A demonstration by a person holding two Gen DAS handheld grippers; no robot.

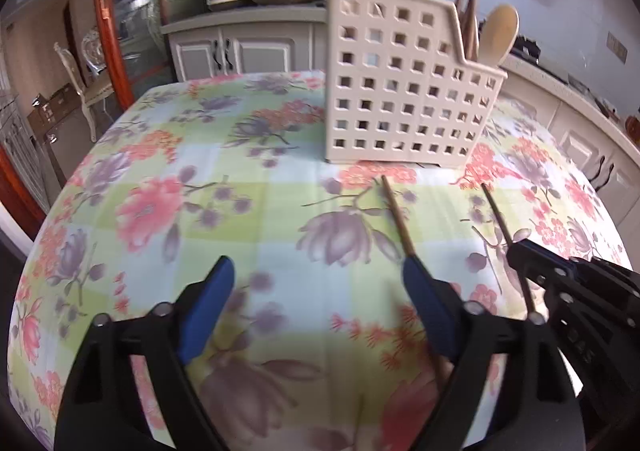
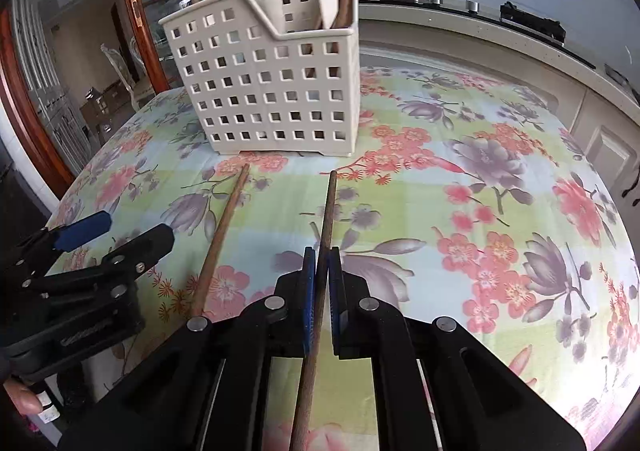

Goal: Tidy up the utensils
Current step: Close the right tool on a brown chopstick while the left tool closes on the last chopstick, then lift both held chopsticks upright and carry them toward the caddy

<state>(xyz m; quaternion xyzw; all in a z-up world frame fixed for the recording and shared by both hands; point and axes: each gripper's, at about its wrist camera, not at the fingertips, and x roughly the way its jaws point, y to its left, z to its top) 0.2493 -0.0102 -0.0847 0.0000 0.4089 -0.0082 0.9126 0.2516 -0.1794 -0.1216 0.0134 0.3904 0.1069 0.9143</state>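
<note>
Two hand-held grippers work over a floral tablecloth (image 2: 500, 211), both on the near side of a cream perforated utensil caddy (image 2: 272, 91) that already holds chopsticks & a pale spoon.

The right gripper (image 2: 322, 263) has its blue pads pinched on a brown chopstick (image 2: 326, 211) whose tip points at the caddy. The left gripper (image 1: 316, 283) stands w/ jaws spread, nothing pinched; a second chopstick (image 1: 396, 215) lies on the cloth beside its right pad, also aimed at the caddy.

To do this well, I'd judge: lift the held stick tip-up, steer it over the caddy's chopstick compartment, let go only once it's inside.

Hard to tell: the caddy's inner dividers, both sticks' near ends (behind gripper bodies), and whether the held stick has left the cloth.
</note>
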